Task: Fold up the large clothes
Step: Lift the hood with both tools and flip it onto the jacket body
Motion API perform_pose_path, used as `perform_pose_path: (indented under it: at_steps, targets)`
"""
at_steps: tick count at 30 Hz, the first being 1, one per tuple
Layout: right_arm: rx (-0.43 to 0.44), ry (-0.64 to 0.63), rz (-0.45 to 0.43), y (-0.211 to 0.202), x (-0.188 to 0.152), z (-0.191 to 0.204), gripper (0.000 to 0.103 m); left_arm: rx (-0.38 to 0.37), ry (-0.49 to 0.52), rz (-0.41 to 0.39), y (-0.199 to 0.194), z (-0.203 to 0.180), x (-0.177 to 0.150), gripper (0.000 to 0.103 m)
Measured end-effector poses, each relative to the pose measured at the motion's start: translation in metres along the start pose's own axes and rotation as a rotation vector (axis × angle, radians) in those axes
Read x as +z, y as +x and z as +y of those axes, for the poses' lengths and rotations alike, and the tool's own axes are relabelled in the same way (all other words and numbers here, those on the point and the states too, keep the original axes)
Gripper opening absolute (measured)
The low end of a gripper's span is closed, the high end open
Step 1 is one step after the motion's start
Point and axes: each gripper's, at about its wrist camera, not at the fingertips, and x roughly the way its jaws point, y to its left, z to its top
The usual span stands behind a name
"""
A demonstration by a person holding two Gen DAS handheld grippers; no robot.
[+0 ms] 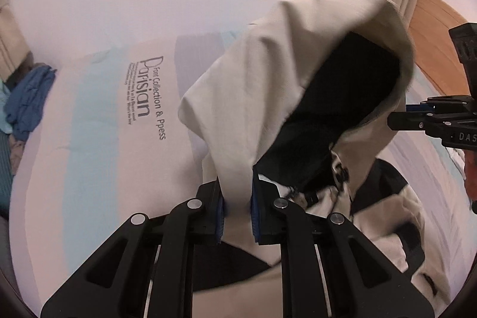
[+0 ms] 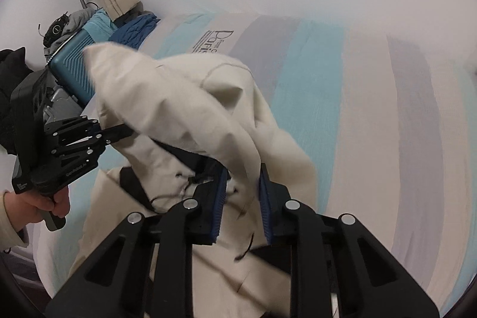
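Both the left gripper (image 1: 237,206) and right gripper (image 2: 242,206) clamp the cream jacket (image 1: 247,97), holding it above the striped bed (image 1: 98,145), likely to spread it.

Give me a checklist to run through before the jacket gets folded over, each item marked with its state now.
1. Left gripper clamped on the cream jacket: ok.
2. Right gripper clamped on jacket fabric: ok.
3. Fabric spanning both grippers, lifted off the striped bedsheet: ok.
4. Drawcords clear of the fold: not ok, dangling loose.
5. Bare sheet ahead for landing: ok.
6. Lower hem lying flat: cannot tell.
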Motion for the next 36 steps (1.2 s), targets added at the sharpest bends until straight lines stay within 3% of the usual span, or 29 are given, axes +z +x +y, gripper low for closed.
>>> perform_pose_path:
  at_steps: [6, 9, 20, 36]
  targets:
    - [0.008, 0.038, 0.0, -0.021, -0.052, 0.012, 0.019, 0.072, 0.008, -0.049, -0.035, -0.018, -0.051, 0.012]
    - [-0.003, 0.046, 0.014, -0.023, -0.078, 0.019, 0.013, 0.099, 0.019, -0.056, -0.045, -0.028, -0.075, 0.012]
    - [0.017, 0.16, 0.044, -0.027, -0.159, 0.022, 0.01, 0.109, -0.009, -0.066, -0.071, -0.06, -0.156, 0.012]
    - [-0.035, 0.166, 0.114, -0.014, -0.223, 0.02, 0.01, 0.113, 0.004, 0.001, -0.069, -0.08, -0.227, 0.012]
